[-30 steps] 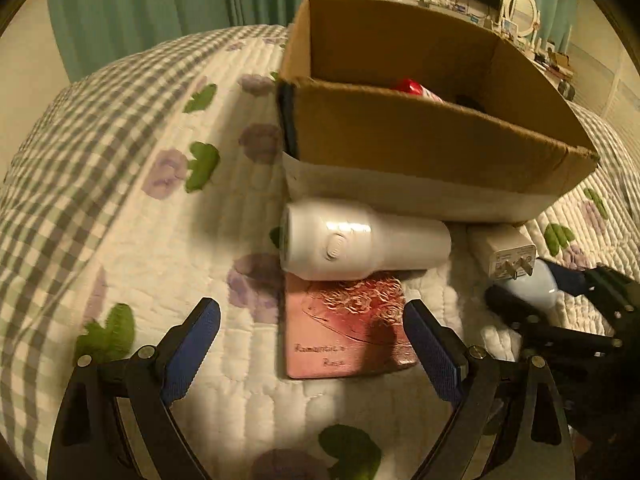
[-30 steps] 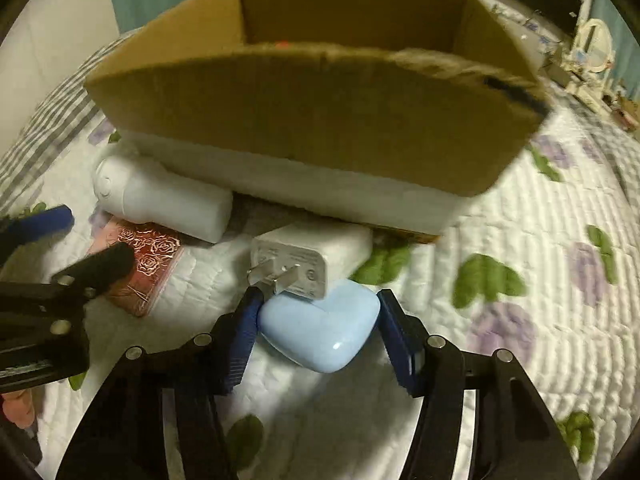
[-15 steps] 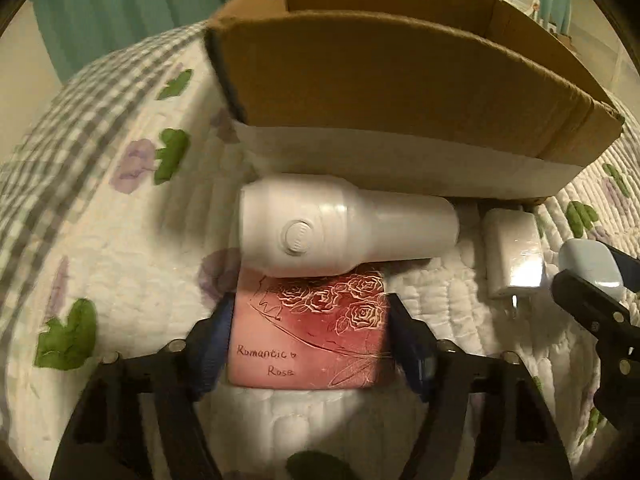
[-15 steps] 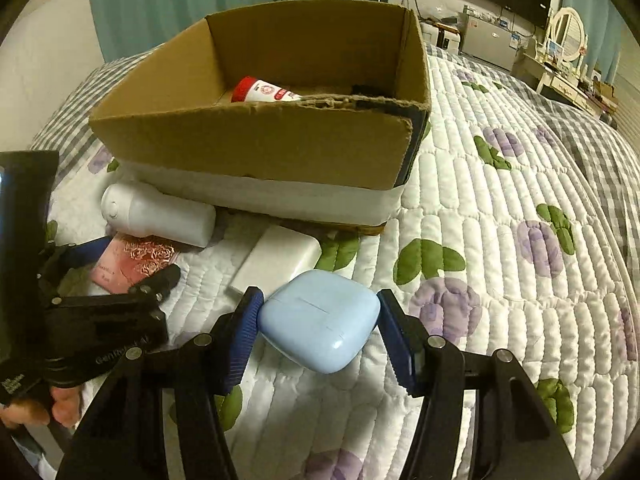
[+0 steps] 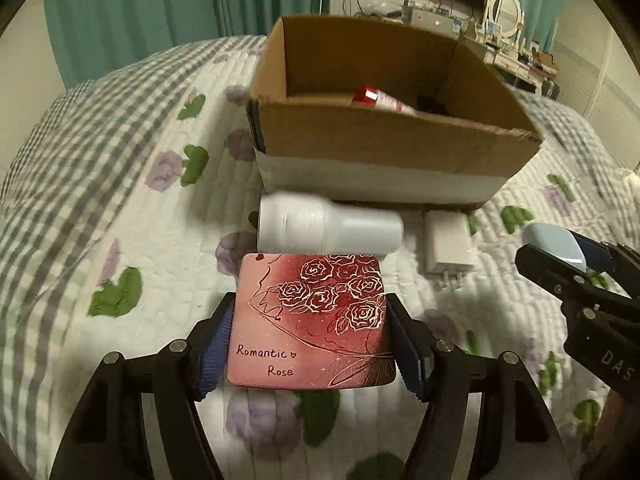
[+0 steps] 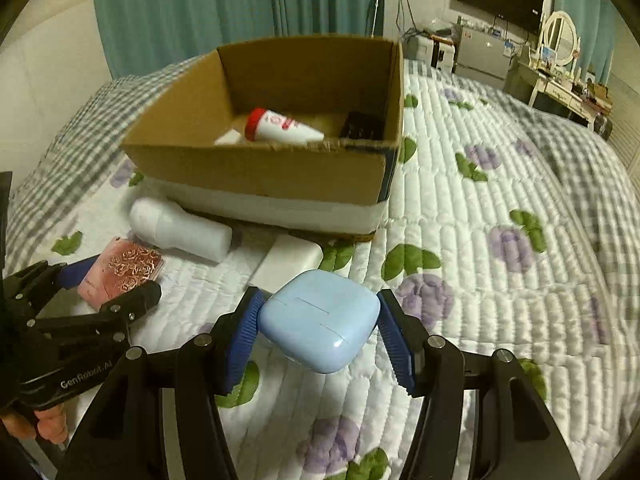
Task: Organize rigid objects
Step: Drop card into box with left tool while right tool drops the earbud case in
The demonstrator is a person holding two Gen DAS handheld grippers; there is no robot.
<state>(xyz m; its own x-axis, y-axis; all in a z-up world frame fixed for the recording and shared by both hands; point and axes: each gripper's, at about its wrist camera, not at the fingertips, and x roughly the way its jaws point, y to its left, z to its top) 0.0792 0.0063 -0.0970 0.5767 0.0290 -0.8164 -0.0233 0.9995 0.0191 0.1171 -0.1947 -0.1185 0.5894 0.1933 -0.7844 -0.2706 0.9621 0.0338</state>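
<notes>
A moment earlier both items lay on the bed; now the left gripper (image 5: 310, 340) held the pink case (image 5: 310, 316) raised, and the right gripper (image 6: 318, 332) had lifted the blue case (image 6: 320, 320). Both were ready for the box (image 6: 260, 168). The white bottle (image 5: 328, 228) and charger (image 5: 446, 244) remained by its front wall, which stood in the way.

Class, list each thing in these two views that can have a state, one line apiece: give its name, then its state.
Left tool: shut on the pink tin.
Pink tin: held, lid closed.
Right tool: shut on the blue case.
Blue case: held, lid closed.
Cardboard box: open-topped, partly filled.
Tube: lying in the box, red cap on.
White bottle: lying on its side on the quilt.
Charger: unplugged, lying flat.
</notes>
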